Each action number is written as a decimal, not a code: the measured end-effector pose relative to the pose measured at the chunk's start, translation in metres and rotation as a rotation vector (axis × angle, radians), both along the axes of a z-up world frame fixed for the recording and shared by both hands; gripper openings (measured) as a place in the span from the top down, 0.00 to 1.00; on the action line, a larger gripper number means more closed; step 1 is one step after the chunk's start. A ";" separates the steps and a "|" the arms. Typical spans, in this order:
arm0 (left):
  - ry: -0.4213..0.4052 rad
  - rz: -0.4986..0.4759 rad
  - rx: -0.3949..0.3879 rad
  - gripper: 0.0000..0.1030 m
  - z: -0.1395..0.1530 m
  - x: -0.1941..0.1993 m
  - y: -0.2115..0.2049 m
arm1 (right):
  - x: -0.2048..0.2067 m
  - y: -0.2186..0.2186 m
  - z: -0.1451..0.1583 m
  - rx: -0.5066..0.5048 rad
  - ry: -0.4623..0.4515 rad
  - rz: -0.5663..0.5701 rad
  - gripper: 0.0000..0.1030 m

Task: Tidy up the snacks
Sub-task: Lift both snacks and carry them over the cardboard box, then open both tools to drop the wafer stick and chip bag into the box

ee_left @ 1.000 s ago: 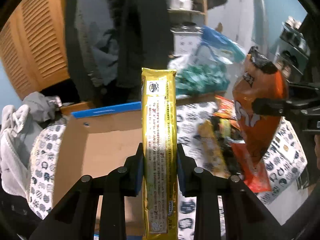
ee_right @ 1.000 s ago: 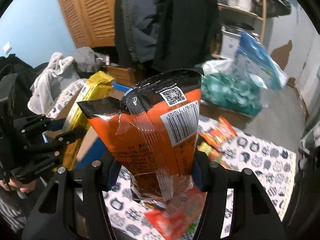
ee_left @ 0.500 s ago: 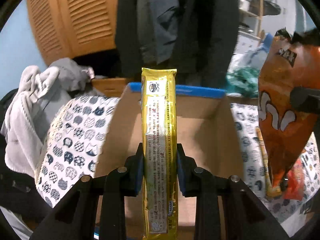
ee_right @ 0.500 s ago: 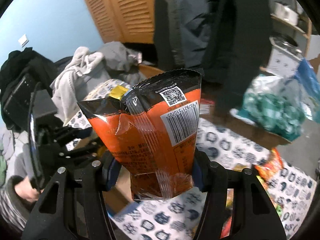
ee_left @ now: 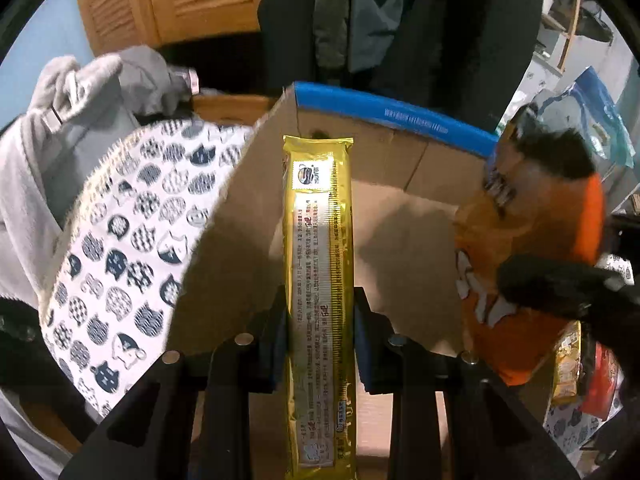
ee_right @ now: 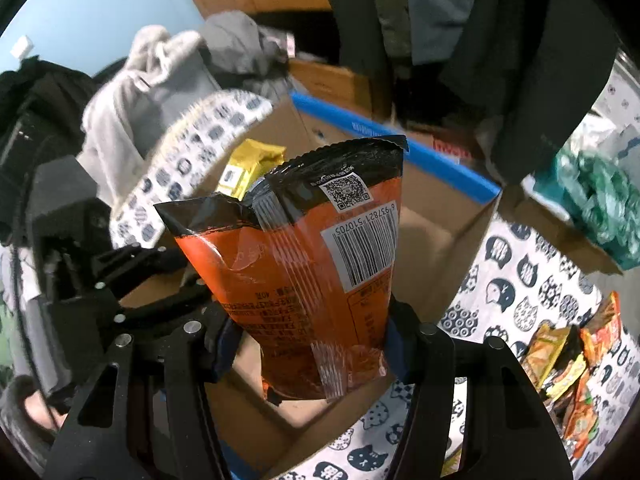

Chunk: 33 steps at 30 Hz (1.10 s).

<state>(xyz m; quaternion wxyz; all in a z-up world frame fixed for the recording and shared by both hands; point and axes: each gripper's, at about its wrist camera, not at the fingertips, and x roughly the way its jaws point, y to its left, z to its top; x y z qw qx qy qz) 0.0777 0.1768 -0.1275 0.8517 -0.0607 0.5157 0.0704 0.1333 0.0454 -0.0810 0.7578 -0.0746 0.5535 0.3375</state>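
My left gripper [ee_left: 320, 340] is shut on a long yellow snack pack [ee_left: 320, 264] and holds it upright over the open cardboard box [ee_left: 400, 248] with a blue rim. My right gripper [ee_right: 310, 344] is shut on an orange and black chip bag [ee_right: 316, 264], held over the same box [ee_right: 440, 240]. The chip bag shows at the right of the left wrist view [ee_left: 532, 248]. The yellow pack's top [ee_right: 248, 164] shows behind the chip bag in the right wrist view, with the left gripper's body to the left.
The box sits on a cat-print cloth [ee_right: 520, 280]. Several loose snack packets [ee_right: 572, 364] lie on the cloth at the right. Grey clothes [ee_left: 60, 120] are heaped to the left. Dark coats [ee_right: 460, 20] hang behind the box. A green bag [ee_right: 600, 192] lies at the far right.
Both grippers have swung left from the snack pile to above the open box, each still holding its packet. The box now fills the middle of both views.
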 end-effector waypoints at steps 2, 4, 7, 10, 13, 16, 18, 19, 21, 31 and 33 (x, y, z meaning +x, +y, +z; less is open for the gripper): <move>0.021 0.013 0.000 0.72 -0.007 0.000 0.001 | 0.000 0.004 -0.012 -0.026 0.014 -0.001 0.42; 0.039 0.021 0.002 0.72 -0.013 -0.001 0.002 | 0.000 0.005 -0.024 -0.044 0.031 -0.003 0.42; 0.061 0.012 0.002 0.72 -0.019 -0.002 0.002 | 0.000 0.007 -0.037 -0.069 0.060 0.000 0.42; 0.062 0.014 0.015 0.72 -0.021 -0.004 0.002 | -0.002 0.011 -0.042 -0.071 0.065 0.011 0.42; 0.063 0.016 0.032 0.72 -0.021 -0.005 0.002 | -0.002 0.014 -0.044 -0.075 0.062 0.017 0.42; 0.065 0.028 0.032 0.72 -0.018 -0.008 0.005 | 0.000 0.017 -0.044 -0.073 0.058 0.010 0.41; 0.060 0.038 0.025 0.68 -0.015 -0.012 0.008 | 0.000 0.017 -0.044 -0.072 0.056 0.007 0.41; 0.058 0.043 0.025 0.60 -0.014 -0.014 0.009 | 0.000 0.017 -0.045 -0.071 0.054 0.006 0.41; 0.041 0.060 0.033 0.51 -0.008 -0.019 0.011 | 0.000 0.017 -0.046 -0.066 0.053 0.009 0.40; -0.054 0.067 0.059 0.36 0.028 -0.048 0.012 | 0.002 0.012 -0.032 -0.012 0.038 -0.040 0.23; -0.067 0.058 0.059 0.35 0.033 -0.052 0.009 | 0.001 0.005 -0.022 0.016 0.025 -0.053 0.23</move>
